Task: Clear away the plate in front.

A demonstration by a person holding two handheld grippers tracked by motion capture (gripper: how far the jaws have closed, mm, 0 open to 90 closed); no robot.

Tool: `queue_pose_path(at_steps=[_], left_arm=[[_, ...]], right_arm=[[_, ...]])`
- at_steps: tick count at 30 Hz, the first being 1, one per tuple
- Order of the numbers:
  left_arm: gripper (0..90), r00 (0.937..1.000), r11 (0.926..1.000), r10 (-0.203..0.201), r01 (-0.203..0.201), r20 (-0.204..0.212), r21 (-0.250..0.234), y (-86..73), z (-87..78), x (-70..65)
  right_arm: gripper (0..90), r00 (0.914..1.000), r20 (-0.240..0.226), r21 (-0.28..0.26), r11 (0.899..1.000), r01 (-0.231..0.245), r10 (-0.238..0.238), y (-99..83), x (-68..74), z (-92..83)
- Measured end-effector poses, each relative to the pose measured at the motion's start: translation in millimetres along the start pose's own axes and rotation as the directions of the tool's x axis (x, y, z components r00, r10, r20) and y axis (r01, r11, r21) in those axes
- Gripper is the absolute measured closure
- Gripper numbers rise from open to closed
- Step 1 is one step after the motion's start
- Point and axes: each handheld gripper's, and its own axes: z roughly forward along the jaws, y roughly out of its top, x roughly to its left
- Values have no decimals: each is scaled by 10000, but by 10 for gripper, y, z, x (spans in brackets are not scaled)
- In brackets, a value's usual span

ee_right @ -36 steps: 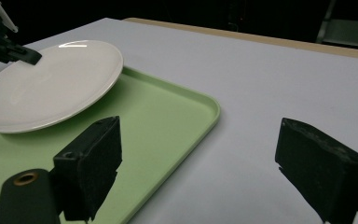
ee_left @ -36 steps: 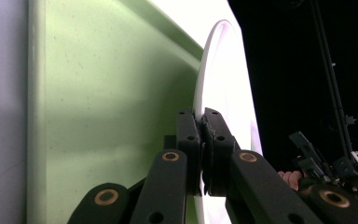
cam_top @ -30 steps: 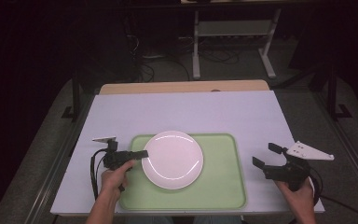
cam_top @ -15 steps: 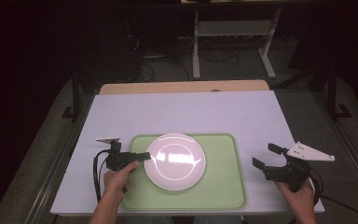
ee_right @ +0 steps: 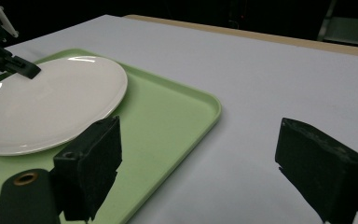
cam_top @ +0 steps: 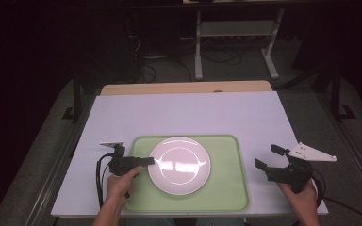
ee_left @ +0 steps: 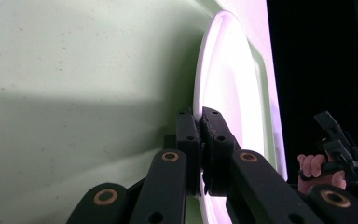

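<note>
A white plate (cam_top: 179, 165) is over the left-middle of a green tray (cam_top: 226, 188). My left gripper (cam_top: 149, 161) is shut on the plate's left rim. In the left gripper view its jaws pinch the plate (ee_left: 228, 84) edge-on, with the tray (ee_left: 74, 70) behind. My right gripper (cam_top: 269, 157) stands open over the white table cover, just right of the tray, with nothing between its fingers. The right gripper view shows the plate (ee_right: 46, 102), the tray (ee_right: 168, 116) and the left gripper (ee_right: 25, 69) at the plate's far rim.
A white cover (cam_top: 188, 113) lies over the table, with bare room behind and to both sides of the tray. A wooden strip (cam_top: 184, 87) runs along the far edge. Beyond it stand a metal rack (cam_top: 235, 37) and floor cables.
The left gripper has slid the plate a little to the right, farther onto the tray. The right gripper has stayed where it was.
</note>
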Motion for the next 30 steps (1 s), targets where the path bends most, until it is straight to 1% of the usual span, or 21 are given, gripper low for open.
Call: queue_pose_path(at_steps=[5, 11, 15, 30], left_arm=[[868, 10000, 10000, -55, 55, 4, -18, -13, 4, 12], [867, 9999, 10000, 89, -90, -105, -13, -48, -13, -30], [864, 9998, 10000, 82, -82, -167, 0, -67, -5, -38], [847, 9994, 9999, 56, -52, -342, 126, -135, 43, -6]], right_arm=[[136, 10000, 68, 75, 10000, -10, 9, 0, -4, 16], [136, 10000, -10, -49, 10000, 28, -28, 2, 7, -16], [136, 9999, -45, -50, 9999, 92, -92, 5, 26, -25], [136, 9999, -66, -55, 9999, 100, -100, 10, 21, -24]])
